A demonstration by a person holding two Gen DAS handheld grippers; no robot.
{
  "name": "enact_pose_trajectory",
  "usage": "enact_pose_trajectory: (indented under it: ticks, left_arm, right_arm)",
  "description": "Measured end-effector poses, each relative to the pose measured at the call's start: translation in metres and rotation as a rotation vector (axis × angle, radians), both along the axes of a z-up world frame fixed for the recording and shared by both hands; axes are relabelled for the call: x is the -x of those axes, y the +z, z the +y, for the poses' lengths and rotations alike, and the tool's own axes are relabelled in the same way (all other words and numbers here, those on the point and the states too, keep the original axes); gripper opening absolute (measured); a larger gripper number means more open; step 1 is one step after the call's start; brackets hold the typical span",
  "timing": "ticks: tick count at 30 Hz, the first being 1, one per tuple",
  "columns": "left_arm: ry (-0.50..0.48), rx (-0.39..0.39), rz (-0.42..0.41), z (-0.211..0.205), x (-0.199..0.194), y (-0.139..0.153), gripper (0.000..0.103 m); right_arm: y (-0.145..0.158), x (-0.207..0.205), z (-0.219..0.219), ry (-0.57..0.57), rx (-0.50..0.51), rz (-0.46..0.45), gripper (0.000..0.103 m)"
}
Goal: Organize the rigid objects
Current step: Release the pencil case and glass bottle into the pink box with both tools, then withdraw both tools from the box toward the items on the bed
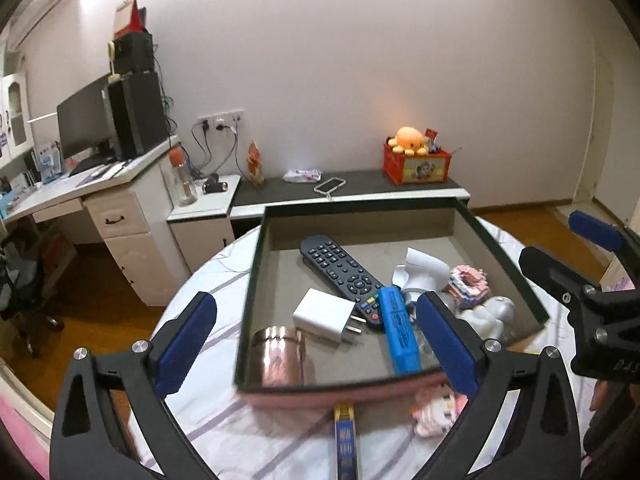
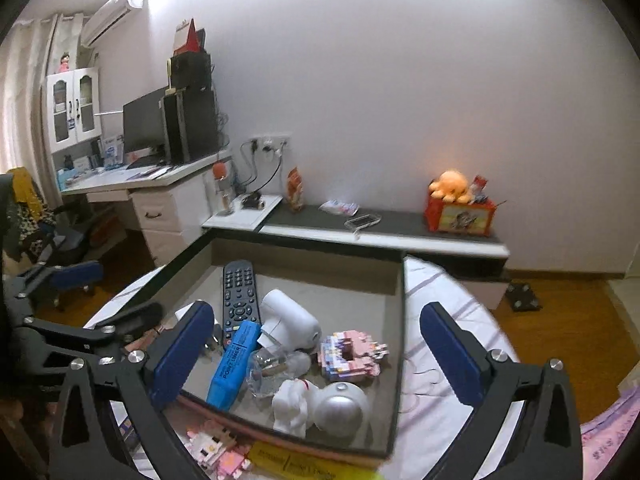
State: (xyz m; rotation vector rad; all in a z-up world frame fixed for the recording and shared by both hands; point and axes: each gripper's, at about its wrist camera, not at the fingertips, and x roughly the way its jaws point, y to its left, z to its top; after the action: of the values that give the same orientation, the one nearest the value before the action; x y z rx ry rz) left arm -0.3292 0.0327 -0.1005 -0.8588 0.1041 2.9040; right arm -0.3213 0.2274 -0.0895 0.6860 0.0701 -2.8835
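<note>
A plain white wall [image 1: 360, 60] fills the view from 10 to 2 o'clock, with a warm glow low at 1 o'clock. At 9 o'clock a white desk [image 1: 120, 216] with drawers bears a dark monitor [image 1: 82, 124] and black tower [image 1: 138, 114]. A socket strip [image 1: 220, 120] with cables sits near centre, above a low dark-topped bench [image 1: 360, 188]. Brown wooden floor [image 1: 100, 300] shows at 8 o'clock. In the right wrist view, an air conditioner [image 2: 114, 12], curtain [image 2: 20, 92] and white glass-door cabinet [image 2: 74, 106] stand at 10 o'clock

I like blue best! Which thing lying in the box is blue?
The blue highlighter pen, lying beside the black remote control. The charger plug is white and the round tin is shiny copper-pink.
</note>
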Motion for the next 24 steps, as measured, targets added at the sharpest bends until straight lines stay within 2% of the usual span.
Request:
enact_pose_trajectory:
  ticks: [9,15,19,21,24]
  left_arm:
    - [0.095,-0.051,0.152,-0.031,-0.075,0.04,0.103]
    - [0.084,-0.024,0.252,-0.036,-0.126,0.054,0.103]
    - [0.039,-0.014,0.309,-0.037,-0.154,0.059,0.103]
    - [0.035,-0.009,0.316,-0.037,-0.162,0.06,0.103]
    - [0.031,-0.007,0.312,-0.04,-0.173,0.059,0.103]
  right_arm:
    - [0.032,-0.067,-0.005,-0.008,0.001,0.082,0.103]
    - [0.051,-0.118,-0.011,-0.043,-0.006,0.186,0.103]
    - [0.058,-0.146,-0.013,-0.064,-0.011,0.242,0.103]
    - [0.059,-0.158,-0.015,-0.084,-0.026,0.267,0.103]
    - [0.056,-0.168,-0.017,-0.089,-0.048,0.255,0.103]
